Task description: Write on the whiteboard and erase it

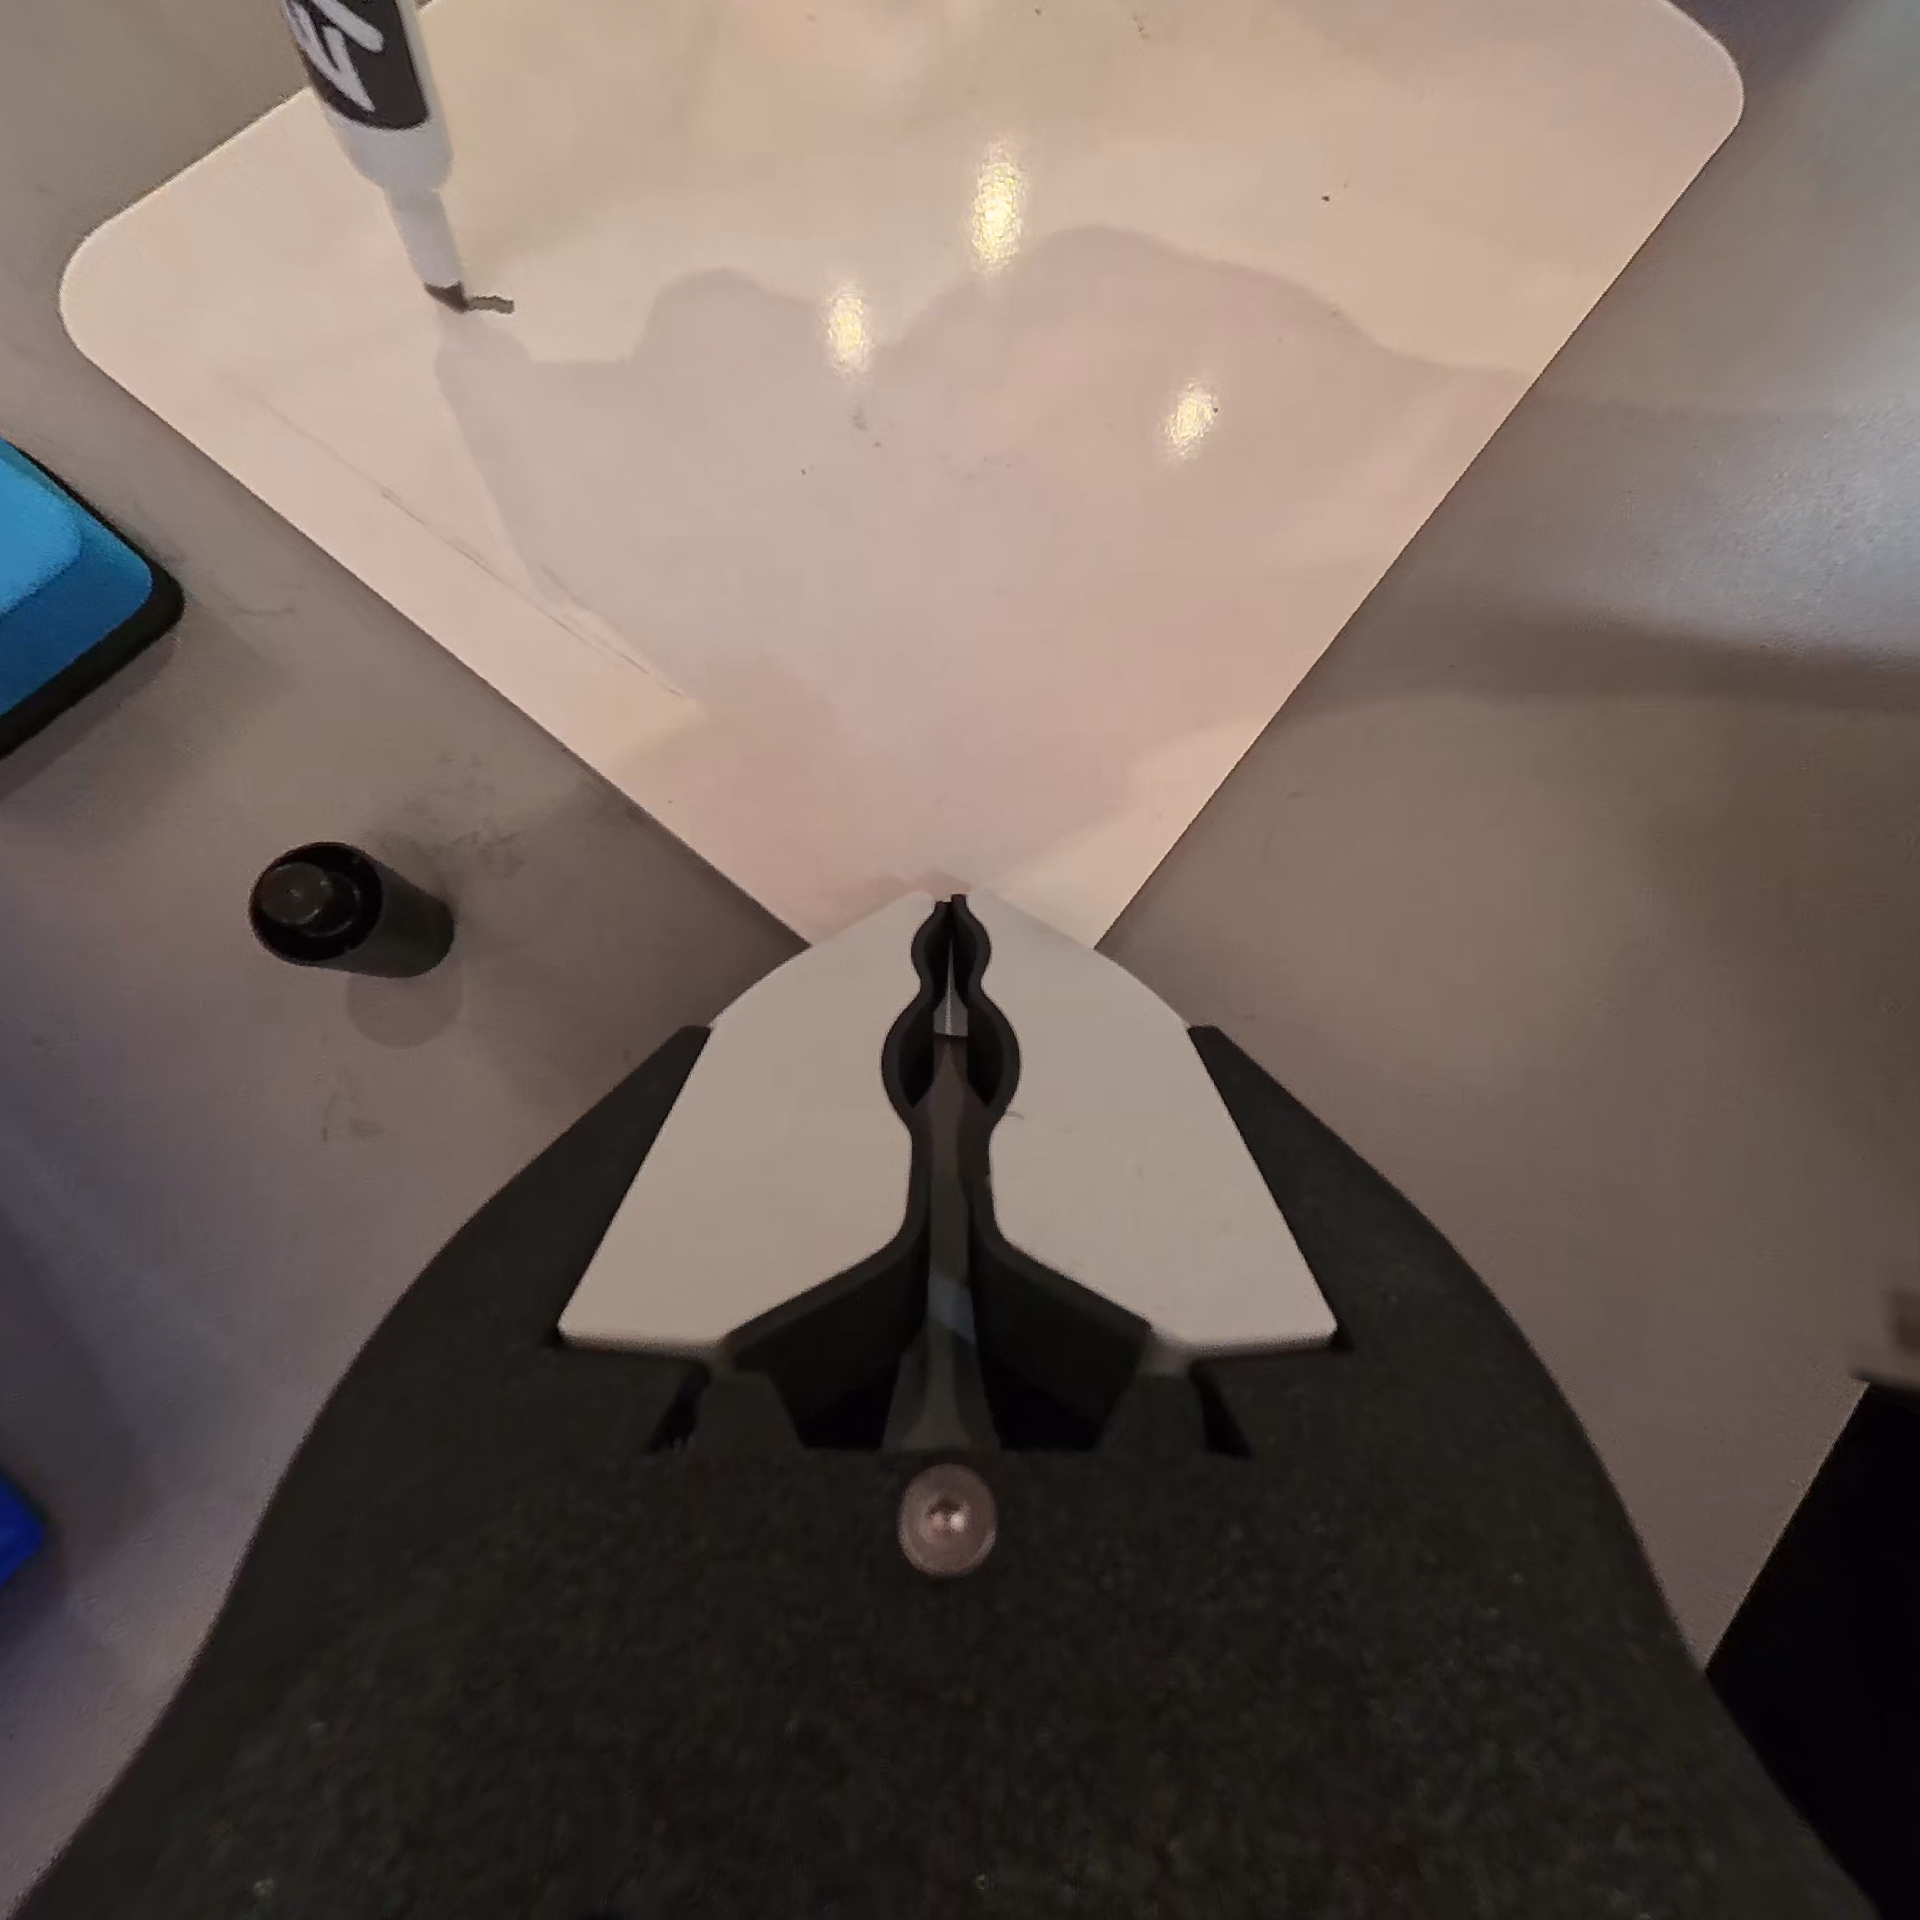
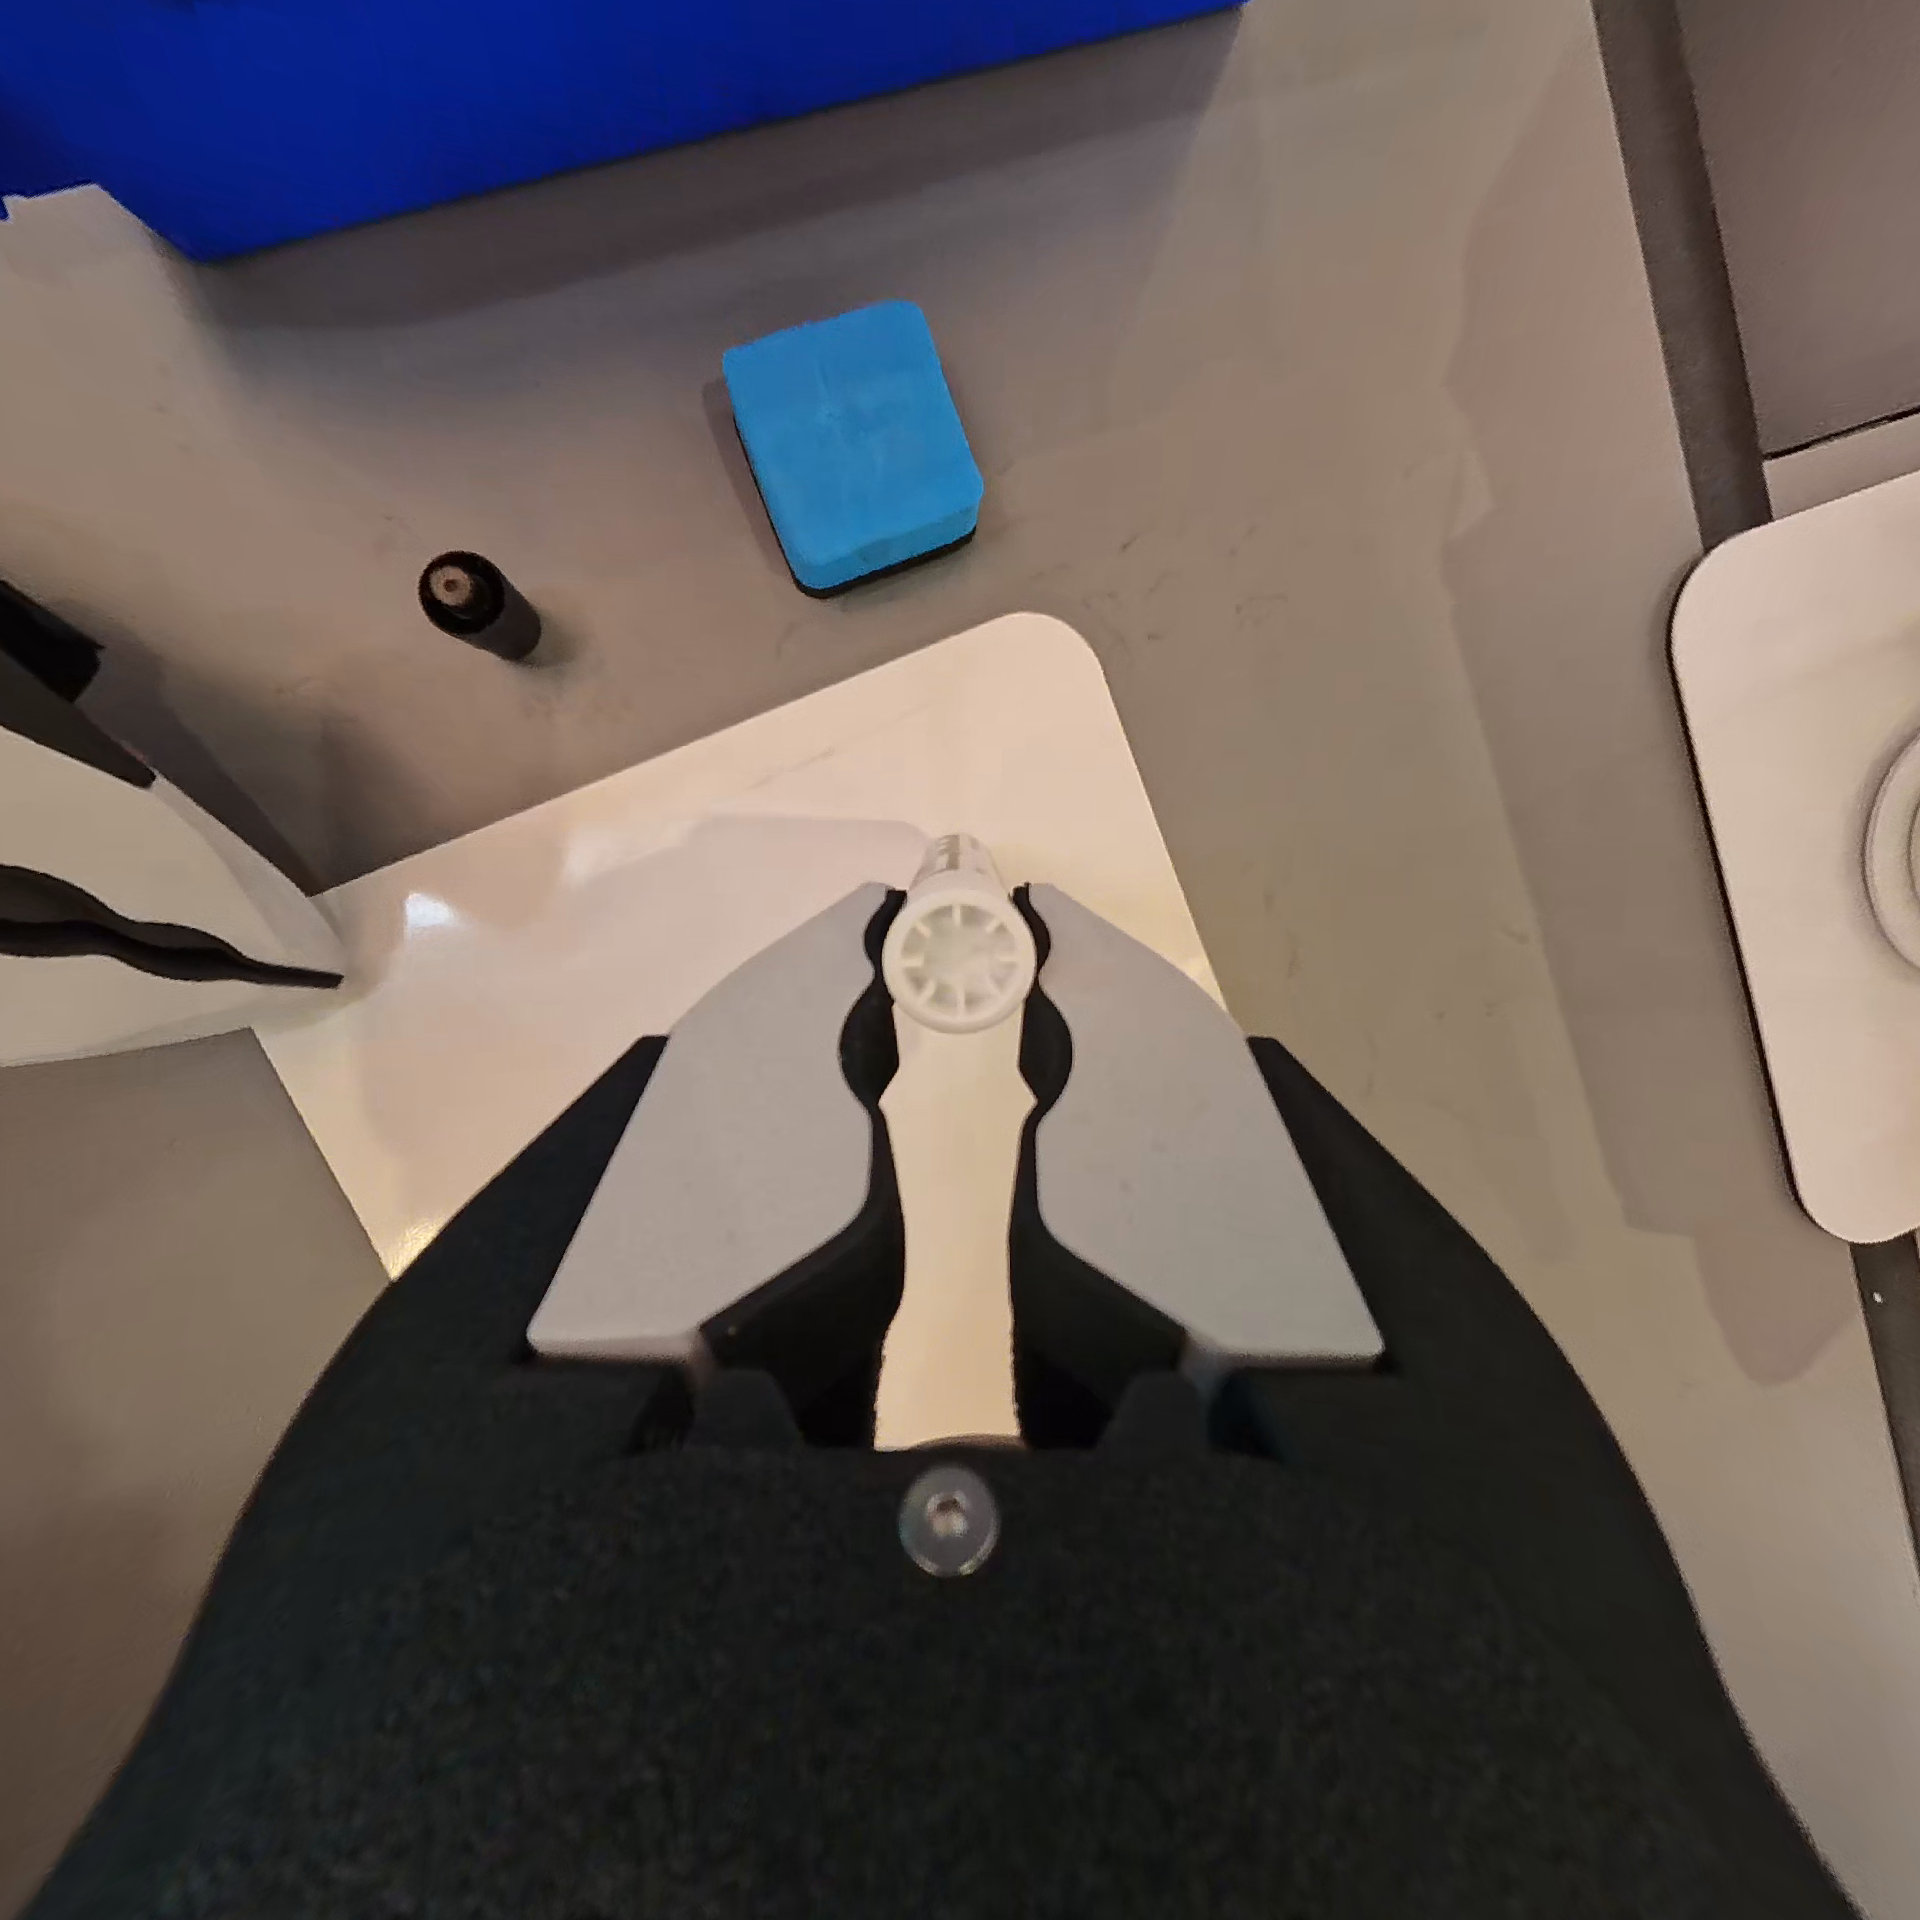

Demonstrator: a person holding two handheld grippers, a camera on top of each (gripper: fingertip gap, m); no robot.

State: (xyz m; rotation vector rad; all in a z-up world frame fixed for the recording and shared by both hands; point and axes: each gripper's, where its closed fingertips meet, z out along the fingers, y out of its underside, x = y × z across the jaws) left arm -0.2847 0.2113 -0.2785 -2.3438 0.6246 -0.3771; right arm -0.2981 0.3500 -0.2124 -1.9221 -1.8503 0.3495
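Observation:
A white whiteboard [image 1: 935, 468] lies flat on the grey table; it also shows in the right wrist view [image 2: 727, 831]. My right gripper [image 2: 956, 904] is shut on a white marker [image 2: 956, 945], held upright, seen from its butt end. In the left wrist view the marker [image 1: 384, 114] stands at the top left with its tip touching the board, beside a short dark mark [image 1: 483, 303]. My left gripper [image 1: 954, 906] is shut and empty, its tips at the board's near corner. The left gripper also shows at the left edge of the right wrist view [image 2: 156, 914].
A blue eraser [image 2: 852, 447] with a black base lies on the table beyond the board; it shows at the left edge of the left wrist view [image 1: 62, 603]. The black marker cap [image 1: 343, 909] [image 2: 478, 603] lies beside the board. A blue bin [image 2: 520, 104] is at the back. Another white board [image 2: 1818, 883] lies to the right.

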